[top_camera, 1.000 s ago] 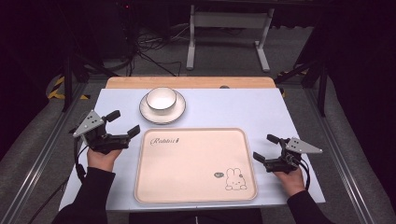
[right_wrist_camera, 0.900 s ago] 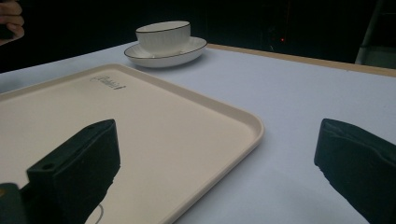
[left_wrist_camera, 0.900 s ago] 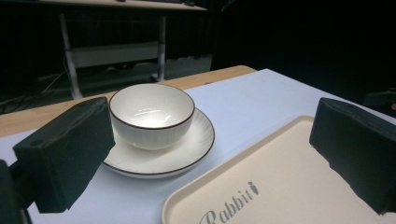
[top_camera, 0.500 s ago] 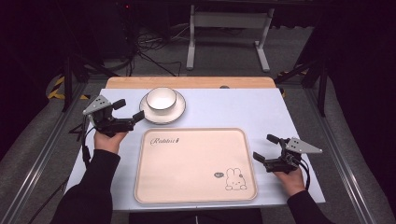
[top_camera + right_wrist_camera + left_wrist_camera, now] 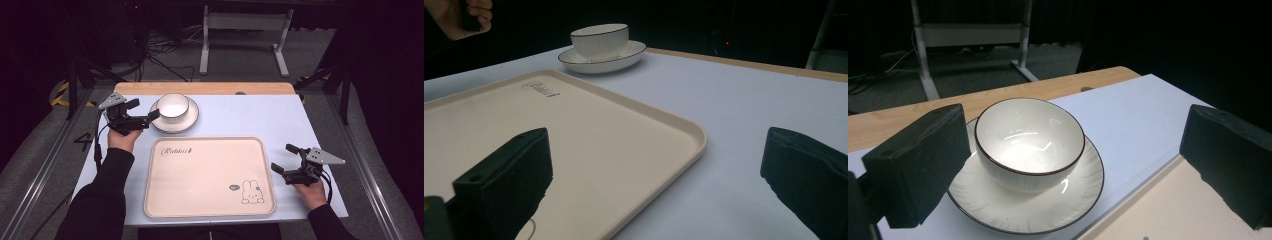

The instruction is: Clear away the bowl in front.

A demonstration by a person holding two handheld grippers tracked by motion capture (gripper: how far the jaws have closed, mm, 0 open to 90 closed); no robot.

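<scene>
A white bowl (image 5: 173, 105) with a dark rim stands on a white saucer (image 5: 190, 120) at the back of the table, left of centre. My left gripper (image 5: 144, 109) is open just left of the saucer, its jaws pointing at the bowl (image 5: 1029, 142) and set wider than the saucer (image 5: 1068, 200). A cream tray (image 5: 200, 175) with a rabbit drawing lies in the middle, bare. My right gripper (image 5: 284, 159) is open beside the tray's right edge, with the tray's corner (image 5: 689, 135) between its jaws.
A pale blue mat (image 5: 260, 117) covers the table, with a wooden strip (image 5: 210, 88) along the back. A metal stand (image 5: 242, 30) and cables sit on the floor behind. Bowl (image 5: 600, 39) and a hand (image 5: 466, 15) show far off in the right gripper view.
My left gripper has moved forward and to the right, from the left side of the table up to the saucer. The right gripper has stayed put.
</scene>
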